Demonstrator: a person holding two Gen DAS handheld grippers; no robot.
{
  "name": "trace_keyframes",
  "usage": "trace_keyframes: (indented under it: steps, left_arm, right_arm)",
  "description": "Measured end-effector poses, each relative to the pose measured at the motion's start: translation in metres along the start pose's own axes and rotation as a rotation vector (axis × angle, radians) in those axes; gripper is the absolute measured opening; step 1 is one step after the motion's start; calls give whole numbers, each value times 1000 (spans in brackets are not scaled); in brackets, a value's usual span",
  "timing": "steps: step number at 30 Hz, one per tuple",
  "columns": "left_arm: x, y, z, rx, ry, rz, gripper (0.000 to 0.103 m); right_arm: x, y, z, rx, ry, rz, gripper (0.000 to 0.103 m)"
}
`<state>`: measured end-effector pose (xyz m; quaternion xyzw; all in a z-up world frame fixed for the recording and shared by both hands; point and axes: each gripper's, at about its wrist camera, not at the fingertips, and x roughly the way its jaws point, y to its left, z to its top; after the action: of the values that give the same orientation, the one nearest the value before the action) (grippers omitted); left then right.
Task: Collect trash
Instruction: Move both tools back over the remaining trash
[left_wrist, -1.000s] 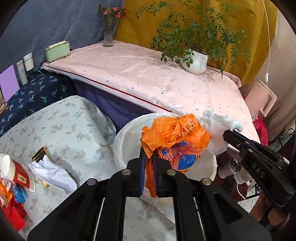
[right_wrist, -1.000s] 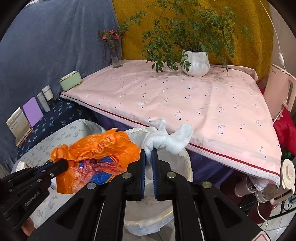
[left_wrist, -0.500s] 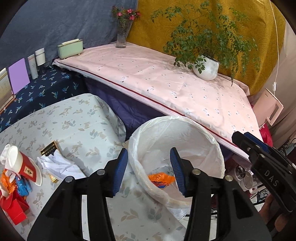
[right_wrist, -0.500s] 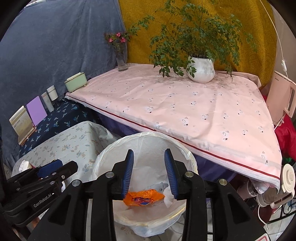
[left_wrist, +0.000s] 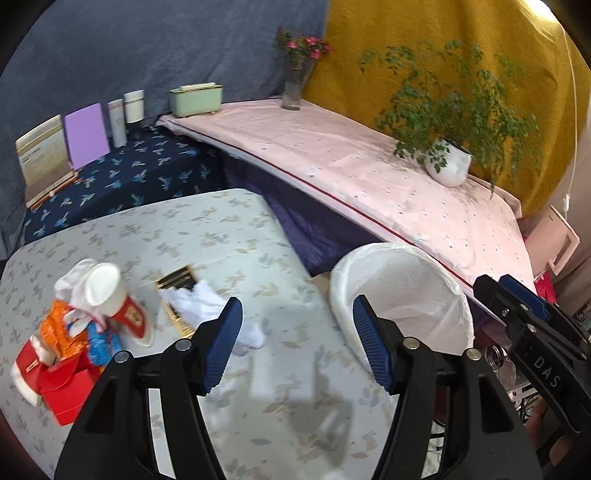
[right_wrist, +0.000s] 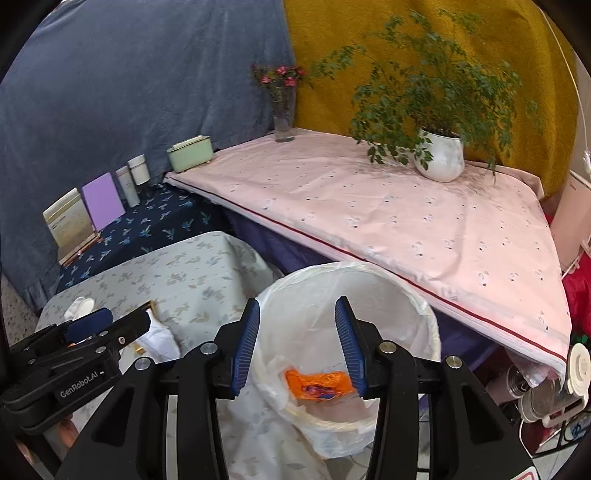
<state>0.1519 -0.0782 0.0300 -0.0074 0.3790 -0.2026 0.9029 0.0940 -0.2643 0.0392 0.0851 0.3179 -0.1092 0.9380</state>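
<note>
A white-lined trash bin (left_wrist: 402, 295) stands beside the floral-cloth table (left_wrist: 207, 236); it also shows in the right wrist view (right_wrist: 354, 291). An orange wrapper (right_wrist: 319, 384) lies inside it. My left gripper (left_wrist: 297, 345) is open and empty above the table's right part. My right gripper (right_wrist: 297, 349) is open and empty over the bin. On the table lie crumpled white tissue (left_wrist: 207, 302), a gold-black packet (left_wrist: 177, 278), a red-and-white paper cup (left_wrist: 107, 295), orange and blue wrappers (left_wrist: 70, 336) and a red box (left_wrist: 66, 387).
A pink-covered table (left_wrist: 369, 173) holds a potted plant (left_wrist: 448, 166), a flower vase (left_wrist: 295, 85) and a green box (left_wrist: 195, 98). A dark blue surface (left_wrist: 122, 177) holds cards and jars. Clutter sits on the floor at right (right_wrist: 546, 391).
Both grippers opened and dropped the orange bag and the white tissue into the bin. My left gripper has since swung left toward the table.
</note>
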Motion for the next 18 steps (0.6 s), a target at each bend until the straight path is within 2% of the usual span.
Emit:
trace_keyframes:
  steps: [6,8,9,18]
  left_arm:
    - [-22,45,-13,-53,-10,85,74]
    - [-29,61,-19,-76,-8,121,85]
    - [-33,70,-22,-91,-12,141,86]
    - [-47,143,-60,-225,49,299,91]
  right_arm:
    - [-10,38,-5,-43,-5,46,49]
    - [-12,50,-7,-55,-4,62,51]
    - [-13,56,-9,-61,-4,69,51]
    - [-10,100,-27,-96,36,134,52]
